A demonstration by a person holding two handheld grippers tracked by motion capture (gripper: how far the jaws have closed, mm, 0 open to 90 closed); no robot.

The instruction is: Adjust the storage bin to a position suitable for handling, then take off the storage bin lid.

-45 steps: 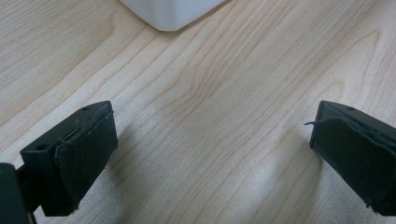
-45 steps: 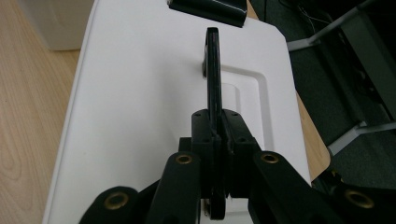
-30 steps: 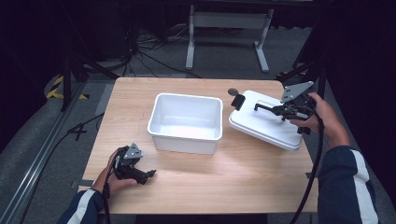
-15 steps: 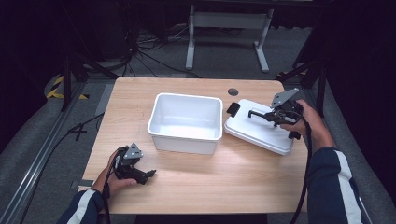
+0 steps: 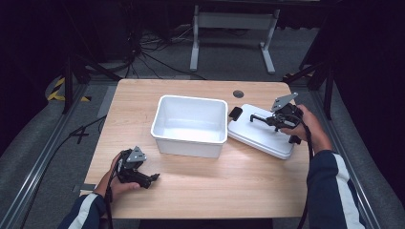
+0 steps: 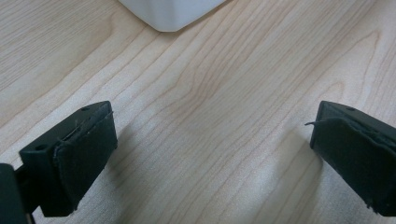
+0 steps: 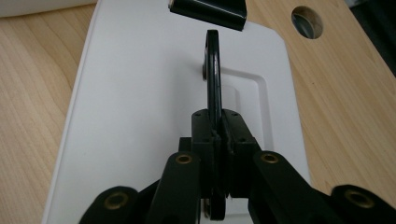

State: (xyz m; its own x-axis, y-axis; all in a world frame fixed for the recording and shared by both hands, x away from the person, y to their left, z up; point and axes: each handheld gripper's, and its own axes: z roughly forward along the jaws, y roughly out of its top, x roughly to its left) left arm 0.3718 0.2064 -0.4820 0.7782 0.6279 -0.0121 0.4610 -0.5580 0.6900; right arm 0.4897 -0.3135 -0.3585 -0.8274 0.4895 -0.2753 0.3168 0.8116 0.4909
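A white plastic bin (image 5: 190,125) stands open in the middle of the wooden table (image 5: 248,191). To its right lies its white lid (image 5: 258,136), flat and low over the table, with its left edge close to the bin. My right gripper (image 5: 267,119) is shut on the lid's thin black handle (image 7: 214,70), which stands upright between the pads of my right gripper (image 7: 219,126). A black latch (image 7: 208,11) sits at the lid's far end. My left gripper (image 5: 152,179) rests on the table near the front left, open, with bare wood between its jaws (image 6: 210,149).
A round cable hole (image 5: 238,93) is in the table behind the lid. A corner of the bin (image 6: 170,14) shows beyond my left gripper. Metal stand legs (image 5: 234,28) and cables lie on the floor behind the table.
My right gripper has come down and a little to the left with the lid, which now sits lower beside the bin. The left gripper has not moved.
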